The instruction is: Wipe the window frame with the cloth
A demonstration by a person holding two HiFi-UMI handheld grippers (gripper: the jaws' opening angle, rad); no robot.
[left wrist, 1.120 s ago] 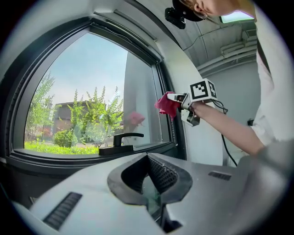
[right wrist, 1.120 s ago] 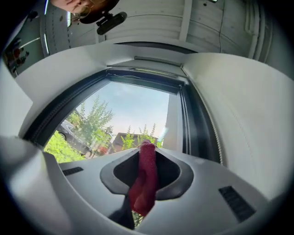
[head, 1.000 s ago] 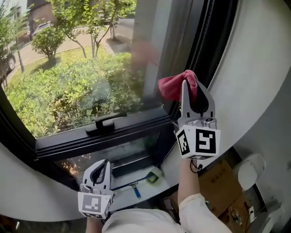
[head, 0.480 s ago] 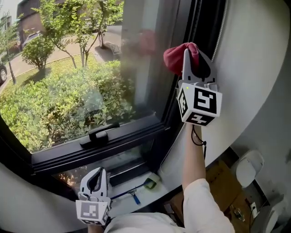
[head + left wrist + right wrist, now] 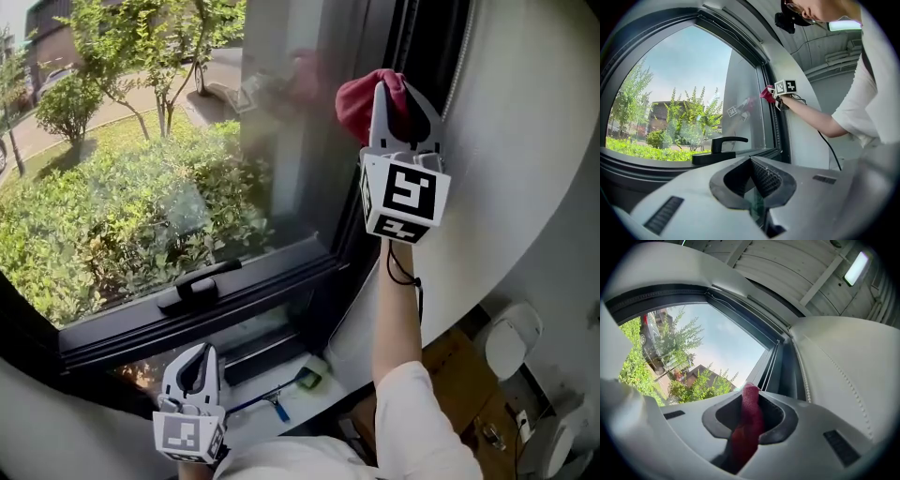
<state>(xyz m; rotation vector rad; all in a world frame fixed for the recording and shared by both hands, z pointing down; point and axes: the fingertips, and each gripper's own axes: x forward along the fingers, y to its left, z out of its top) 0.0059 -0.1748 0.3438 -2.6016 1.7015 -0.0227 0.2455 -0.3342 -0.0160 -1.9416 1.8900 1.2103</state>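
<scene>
— First item?
— Right gripper [image 5: 403,94], raised on an outstretched arm. Its fingers are pinching a red cloth [image 5: 354,101], which bunches out past the tips.
— Where is the cloth?
— High on the right upright of the dark window frame [image 5: 349,220], right at the edge of the glass [image 5: 141,169]. It looks to be touching the frame. A faint red reflection shows in the pane beside it.
— Second item?
— Left gripper [image 5: 199,360], held low and well apart from the right one, below the frame's bottom rail. Its fingers are pressed together with nothing between them.
— Fittings?
— One black handle [image 5: 195,281], lying flat along the bottom rail left of centre.
— Anything else?
— A blue-handled tool [image 5: 278,391] on the sill [image 5: 309,398] under the window, and a white curved wall [image 5: 525,141] to the right of the frame. Shrubs and trees stand outside the glass.
</scene>
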